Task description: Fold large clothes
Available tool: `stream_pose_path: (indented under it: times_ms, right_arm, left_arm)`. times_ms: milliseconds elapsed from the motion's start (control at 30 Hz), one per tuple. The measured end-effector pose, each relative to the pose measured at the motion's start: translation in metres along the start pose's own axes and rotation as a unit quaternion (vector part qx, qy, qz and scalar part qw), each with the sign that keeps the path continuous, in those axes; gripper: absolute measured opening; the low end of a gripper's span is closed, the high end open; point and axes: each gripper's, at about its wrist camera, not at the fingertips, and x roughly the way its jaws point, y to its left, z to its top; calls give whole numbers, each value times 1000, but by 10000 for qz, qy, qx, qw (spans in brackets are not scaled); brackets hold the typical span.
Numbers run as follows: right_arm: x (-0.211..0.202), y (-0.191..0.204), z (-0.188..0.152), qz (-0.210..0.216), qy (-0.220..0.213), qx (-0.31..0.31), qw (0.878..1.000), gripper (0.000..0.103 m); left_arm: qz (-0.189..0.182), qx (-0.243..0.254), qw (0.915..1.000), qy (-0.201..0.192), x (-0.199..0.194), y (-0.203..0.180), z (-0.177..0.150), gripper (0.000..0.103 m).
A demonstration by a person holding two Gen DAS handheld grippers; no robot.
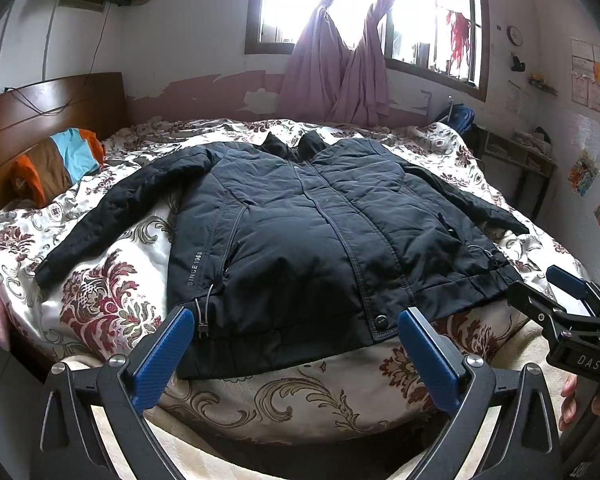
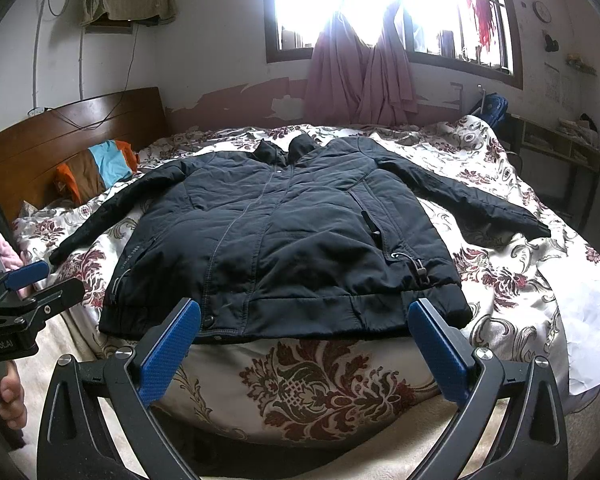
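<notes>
Jacket (image 1: 300, 232) front panel, near hem: "SINCE 1968", printed vertically in pale letters (too blurred to read in the right wrist view).
Right hand-held gripper (image 1: 572, 296) body: "DAS", pale letters on black, seen from the left wrist view.
Left hand-held gripper (image 2: 32, 284) body: "GenRobot.AI", first letter cut off at the frame edge.
Wall papers: illegible.

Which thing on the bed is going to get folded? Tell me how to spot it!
Look at the big bed with the flowery quilt and wooden headboard. Spread flat in its middle lies a dark padded jacket, zipped up, sleeves stretched out, collar toward the window. Unlike the orange, brown and blue striped pillow by the headboard, it is plain dark, with "SINCE 1968" printed near its hem.
</notes>
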Motion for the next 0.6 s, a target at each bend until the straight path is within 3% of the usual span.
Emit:
stream_pose_path:
  times_ms: [600]
  right_arm:
    - [1,-1,0,13,23,12,10000,102]
  left_arm:
    - [-6,-7,10000,13,0,0,0,103]
